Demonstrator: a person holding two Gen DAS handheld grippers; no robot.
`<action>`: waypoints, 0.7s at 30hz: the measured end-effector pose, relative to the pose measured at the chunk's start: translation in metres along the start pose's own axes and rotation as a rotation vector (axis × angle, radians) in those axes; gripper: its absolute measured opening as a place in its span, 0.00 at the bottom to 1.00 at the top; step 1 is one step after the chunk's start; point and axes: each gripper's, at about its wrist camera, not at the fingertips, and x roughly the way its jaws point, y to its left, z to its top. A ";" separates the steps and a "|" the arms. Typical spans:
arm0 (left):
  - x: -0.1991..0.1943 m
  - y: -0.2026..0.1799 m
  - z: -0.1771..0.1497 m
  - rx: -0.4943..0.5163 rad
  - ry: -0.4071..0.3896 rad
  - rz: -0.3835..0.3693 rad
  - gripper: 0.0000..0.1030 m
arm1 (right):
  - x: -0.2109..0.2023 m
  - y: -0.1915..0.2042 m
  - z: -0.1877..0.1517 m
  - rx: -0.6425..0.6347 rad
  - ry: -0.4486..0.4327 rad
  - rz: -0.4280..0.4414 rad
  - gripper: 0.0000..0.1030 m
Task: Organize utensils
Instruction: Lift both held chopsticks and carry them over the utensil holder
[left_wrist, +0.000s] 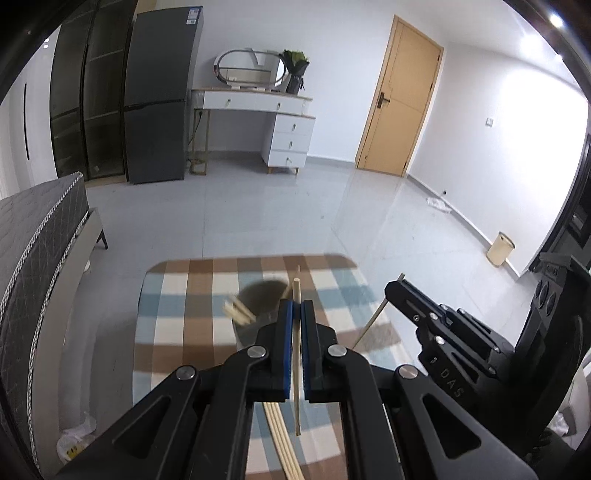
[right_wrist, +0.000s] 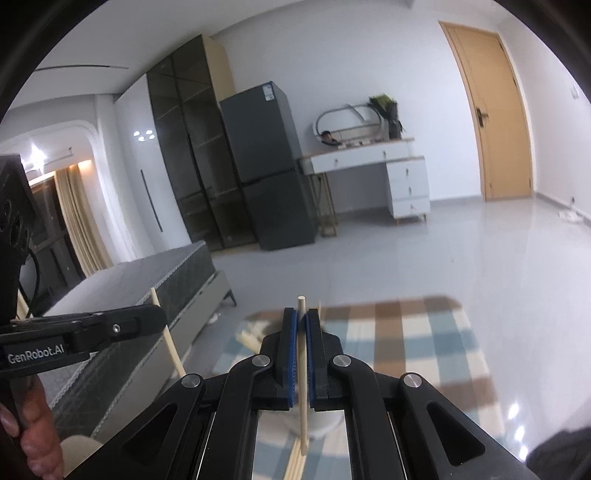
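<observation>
Left gripper (left_wrist: 296, 314): blue pads pressed together on a single wooden chopstick (left_wrist: 296, 347), which runs nearly upright between them, its tip just above the fingertips and its lower end hanging below the jaws.

Right gripper (right_wrist: 302, 323): likewise clamped on one pale chopstick (right_wrist: 303, 373), held upright, round tip showing above the pads.

In the left wrist view, the right gripper (left_wrist: 397, 290) sits to the right, its chopstick slanting down toward the table. In the right wrist view, the left gripper (right_wrist: 157, 314) enters from the left edge, a hand (right_wrist: 35, 435) wrapped round its handle.

Below both tools: a table under a plaid tablecloth (left_wrist: 177, 295) in brown, blue and cream. A dark round holder (left_wrist: 258, 295) stands on it, blurred, with several chopsticks (left_wrist: 238, 310) leaning out at its left rim. More loose chopsticks (left_wrist: 279, 435) lie on the cloth under the left gripper.

Background: dark refrigerator (left_wrist: 159, 96), white vanity desk (left_wrist: 273, 110) with oval mirror, wooden door (left_wrist: 402, 99), grey mattress (left_wrist: 33, 236) at left.
</observation>
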 end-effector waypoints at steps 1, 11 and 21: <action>0.001 0.001 0.004 -0.002 -0.006 -0.001 0.00 | 0.004 0.001 0.007 -0.005 -0.007 0.004 0.04; 0.010 0.026 0.059 -0.031 -0.127 -0.008 0.00 | 0.039 0.013 0.069 -0.088 -0.072 0.052 0.04; 0.045 0.060 0.055 -0.142 -0.186 -0.007 0.00 | 0.086 0.014 0.061 -0.104 -0.068 0.095 0.04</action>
